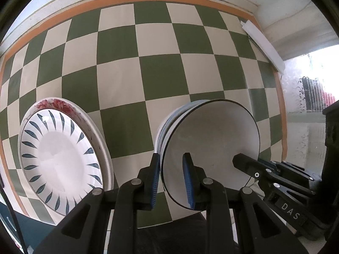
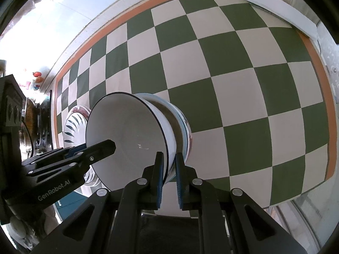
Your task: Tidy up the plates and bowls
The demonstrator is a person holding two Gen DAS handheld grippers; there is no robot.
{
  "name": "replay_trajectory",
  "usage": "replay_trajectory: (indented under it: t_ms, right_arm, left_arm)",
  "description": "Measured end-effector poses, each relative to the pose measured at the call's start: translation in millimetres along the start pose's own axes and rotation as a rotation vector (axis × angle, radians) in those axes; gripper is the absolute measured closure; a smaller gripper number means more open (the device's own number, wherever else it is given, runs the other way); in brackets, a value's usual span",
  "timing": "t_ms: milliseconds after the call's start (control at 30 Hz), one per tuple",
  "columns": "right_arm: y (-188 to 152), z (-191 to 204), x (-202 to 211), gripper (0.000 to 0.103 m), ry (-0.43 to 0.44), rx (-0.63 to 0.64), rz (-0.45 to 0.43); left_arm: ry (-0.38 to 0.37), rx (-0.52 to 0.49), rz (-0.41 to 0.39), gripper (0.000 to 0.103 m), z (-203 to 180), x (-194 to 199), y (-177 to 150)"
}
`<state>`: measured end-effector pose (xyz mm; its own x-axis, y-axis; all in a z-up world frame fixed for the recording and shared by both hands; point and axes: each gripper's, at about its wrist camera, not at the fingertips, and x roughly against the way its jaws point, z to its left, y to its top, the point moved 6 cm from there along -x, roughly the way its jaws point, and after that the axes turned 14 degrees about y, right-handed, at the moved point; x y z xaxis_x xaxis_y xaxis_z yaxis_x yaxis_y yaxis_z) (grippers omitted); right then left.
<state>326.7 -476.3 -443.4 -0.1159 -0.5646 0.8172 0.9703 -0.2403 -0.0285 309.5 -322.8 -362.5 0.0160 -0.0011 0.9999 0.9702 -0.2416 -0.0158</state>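
Observation:
A white bowl (image 1: 211, 137) (image 2: 127, 131) with a thin black rim sits on top of a nested stack of bowls (image 2: 180, 118) over the checkered cloth. My left gripper (image 1: 172, 169) is shut on the bowl's near rim, one pad inside and one outside. My right gripper (image 2: 169, 169) is shut on the opposite side of the same rim. Each gripper shows in the other's view, the right gripper (image 1: 239, 160) and the left gripper (image 2: 110, 146). A blue-leaf plate (image 1: 61, 158) (image 2: 72, 124) lies on a floral plate (image 1: 57, 103) to the left of the bowls.
The green and cream checkered cloth (image 1: 161, 74) (image 2: 233, 84) with an orange border covers the table. A white strip (image 1: 262, 44) (image 2: 275, 6) lies along its far right edge. A dark box (image 2: 10, 97) stands off the cloth at the left. The table's front edge is just below the bowls.

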Motion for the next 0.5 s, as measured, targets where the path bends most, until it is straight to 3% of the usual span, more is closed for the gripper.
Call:
replay_trajectory:
  t_ms: [500]
  right_arm:
    - [10.5,-1.4,-4.1,0.088,0.014,-0.035,0.021]
  left_arm:
    - [0.019,0.002,-0.001,0.082,-1.5,-0.8,2.6]
